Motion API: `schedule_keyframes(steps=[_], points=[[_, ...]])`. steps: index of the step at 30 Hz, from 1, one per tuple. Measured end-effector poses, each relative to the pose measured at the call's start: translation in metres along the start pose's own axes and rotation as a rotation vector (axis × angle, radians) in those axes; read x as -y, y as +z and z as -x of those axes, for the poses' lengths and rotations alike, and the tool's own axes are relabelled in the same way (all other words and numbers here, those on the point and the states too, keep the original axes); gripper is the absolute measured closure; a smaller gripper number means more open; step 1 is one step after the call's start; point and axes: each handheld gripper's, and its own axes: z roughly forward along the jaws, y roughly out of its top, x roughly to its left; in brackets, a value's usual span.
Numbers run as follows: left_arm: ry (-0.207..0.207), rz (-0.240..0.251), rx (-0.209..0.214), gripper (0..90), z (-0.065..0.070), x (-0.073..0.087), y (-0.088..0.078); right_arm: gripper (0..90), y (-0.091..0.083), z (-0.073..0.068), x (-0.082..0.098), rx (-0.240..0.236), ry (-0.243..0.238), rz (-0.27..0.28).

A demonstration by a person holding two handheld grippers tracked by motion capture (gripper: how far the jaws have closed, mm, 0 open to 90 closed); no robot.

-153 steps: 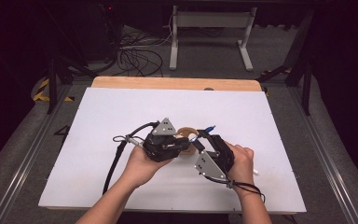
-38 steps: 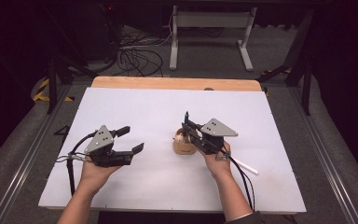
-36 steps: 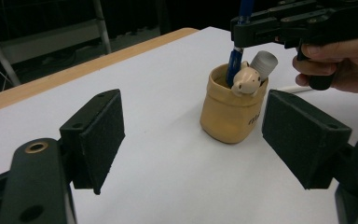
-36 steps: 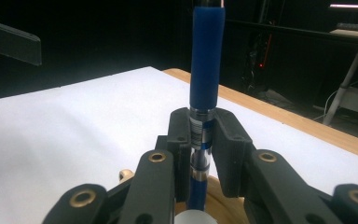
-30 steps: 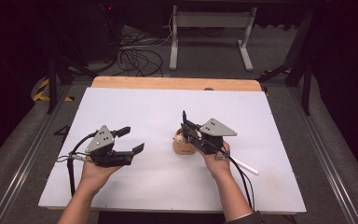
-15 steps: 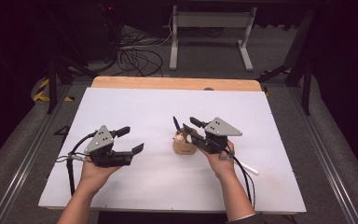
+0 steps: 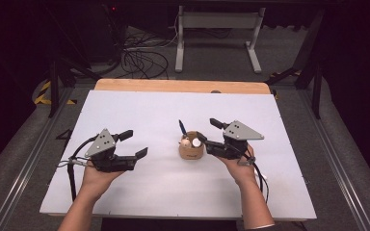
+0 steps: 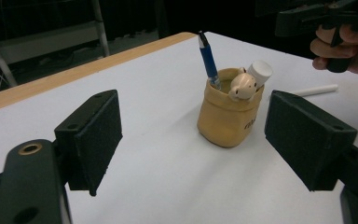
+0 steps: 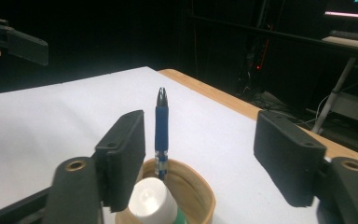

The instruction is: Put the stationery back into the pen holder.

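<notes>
Pen holder (image 7: 191,148), tan pot w/ a small bear figure on its rim, stands mid-table, approx 9 o'clock of your right gripper (image 7: 204,131) and 3 o'clock of the left gripper (image 7: 134,144). Blue pen (image 7: 182,128) stands upright in it beside a white-capped marker (image 7: 196,143).

Right gripper: jaws have just been opening and stand apart over the pot rim; the right gripper view shows the pen (image 9: 161,135) in the gap, pads clear of it, so release looks done. Left gripper: jaws apart, nothing between them, resting well off the pot.

Step in hand (my read): back the right gripper off. Lift straight up before you pull toward 3 o'clock, else a pad could snag the pen or tip the pot. Keep the left hand parked.

Count: 1 holder, 1 blue pen, 1 marker in the pot, 1 white stick (image 8: 315,89) lying loose on table (image 7: 149,110) near your right wrist, 2 grippers.
</notes>
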Motion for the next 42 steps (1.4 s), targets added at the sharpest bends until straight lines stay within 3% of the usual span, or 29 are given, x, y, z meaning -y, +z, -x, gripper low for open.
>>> schedule_keyframes(steps=[8, 25, 34, 42], points=[[0.015, -0.002, -0.007, 19.3, -0.001, 0.0, -0.002, 20.2, -0.014, 0.005, 0.001, 0.005, 0.0, -0.02], [0.041, -0.001, -0.002, 19.1, -0.001, -0.001, -0.006, 5.6, -0.047, 0.02, 0.002, 0.007, -0.008, -0.061], [0.044, -0.007, 0.0, 18.7, -0.003, -0.001, -0.008, 4.1, -0.065, 0.036, 0.005, -0.006, 0.032, -0.078], [0.042, 0.001, 0.0, 18.7, -0.003, -0.002, -0.01, 11.8, -0.075, 0.044, 0.009, -0.001, -0.014, -0.117]])
